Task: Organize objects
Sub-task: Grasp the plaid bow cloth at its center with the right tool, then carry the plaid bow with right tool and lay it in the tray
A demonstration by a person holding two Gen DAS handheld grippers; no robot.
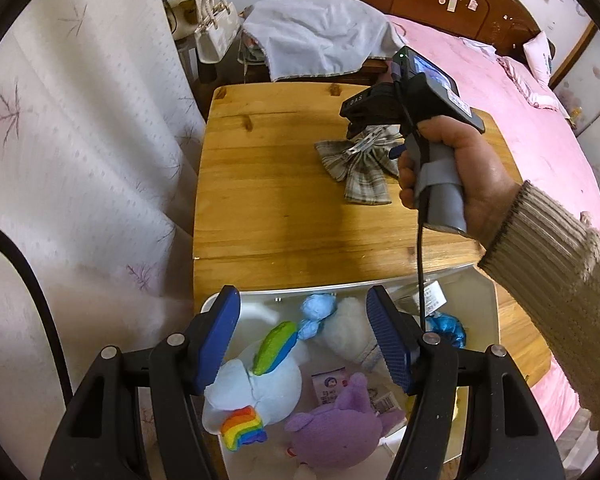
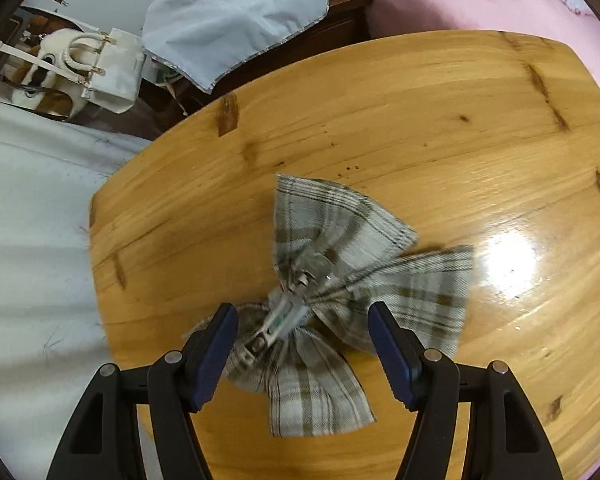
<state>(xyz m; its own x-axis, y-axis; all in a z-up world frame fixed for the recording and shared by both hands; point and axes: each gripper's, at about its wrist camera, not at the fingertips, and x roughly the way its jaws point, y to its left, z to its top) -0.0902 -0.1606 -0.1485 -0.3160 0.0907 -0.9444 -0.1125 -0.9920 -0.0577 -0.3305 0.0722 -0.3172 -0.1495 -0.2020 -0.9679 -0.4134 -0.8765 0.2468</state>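
A grey-and-tan plaid fabric bow with a metal clip in its middle lies on the wooden table. My right gripper is open, its jaws either side of the bow's near part, just above it. In the left wrist view the right gripper sits over the bow. My left gripper is open and empty above a white bin holding a white plush with rainbow parts, a purple plush and other small toys.
A pink bed runs along the table's right side. A pale blue cloth covers a stand behind the table. A white handbag stands at the back left. A white patterned curtain hangs on the left.
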